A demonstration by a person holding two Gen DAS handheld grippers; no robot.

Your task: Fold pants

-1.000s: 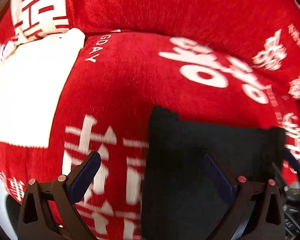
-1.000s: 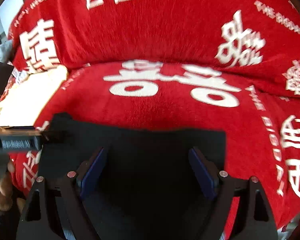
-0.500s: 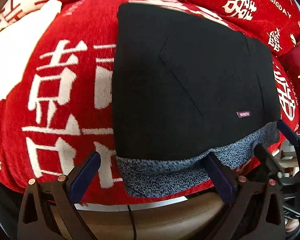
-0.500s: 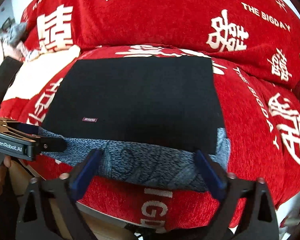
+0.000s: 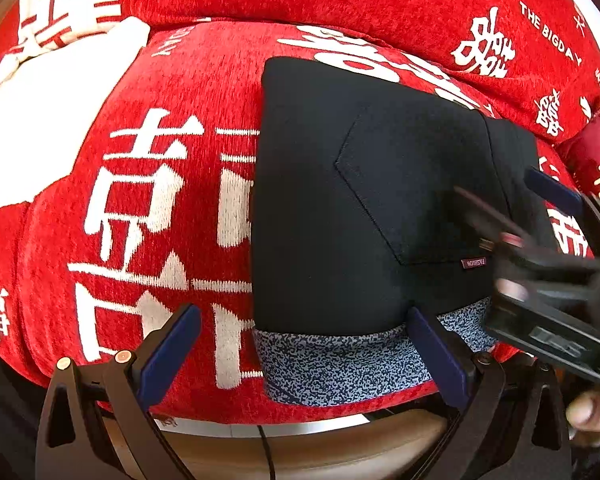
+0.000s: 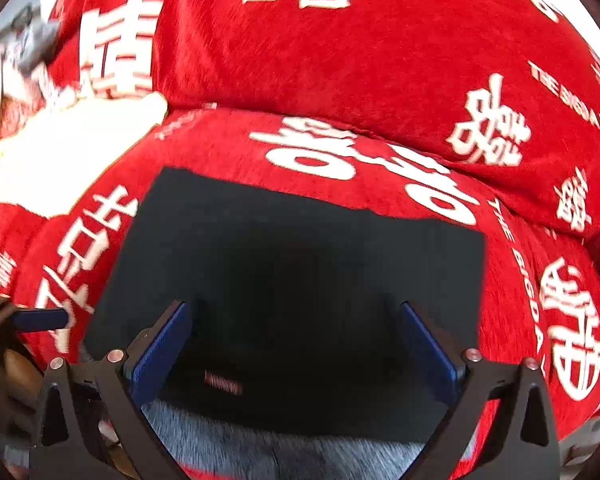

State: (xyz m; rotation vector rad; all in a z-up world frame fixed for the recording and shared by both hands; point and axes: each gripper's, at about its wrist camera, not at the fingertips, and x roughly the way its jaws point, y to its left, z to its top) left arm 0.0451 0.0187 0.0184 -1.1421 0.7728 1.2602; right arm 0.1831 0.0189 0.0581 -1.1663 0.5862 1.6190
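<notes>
Lying folded on red sofa cover (image 5: 180,80), pants (image 5: 340,200), white cushion (image 5: 40,120) beside

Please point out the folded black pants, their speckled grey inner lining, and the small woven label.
Folded black pants (image 5: 320,200), left wrist view, on the flat top panel.
Speckled grey inner lining (image 5: 340,364), left wrist view, on the strip's middle.
Small woven label (image 5: 474,263), left wrist view, on its centre.

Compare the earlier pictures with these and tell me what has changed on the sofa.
Both tools drew back from the black pants, then the right tool swung in over them again; its jaws have just been opening, gripping nothing. The left tool is open and empty too. The folded pants, grey speckled lining showing at the near edge, stayed flat on the red sofa cover.
</notes>
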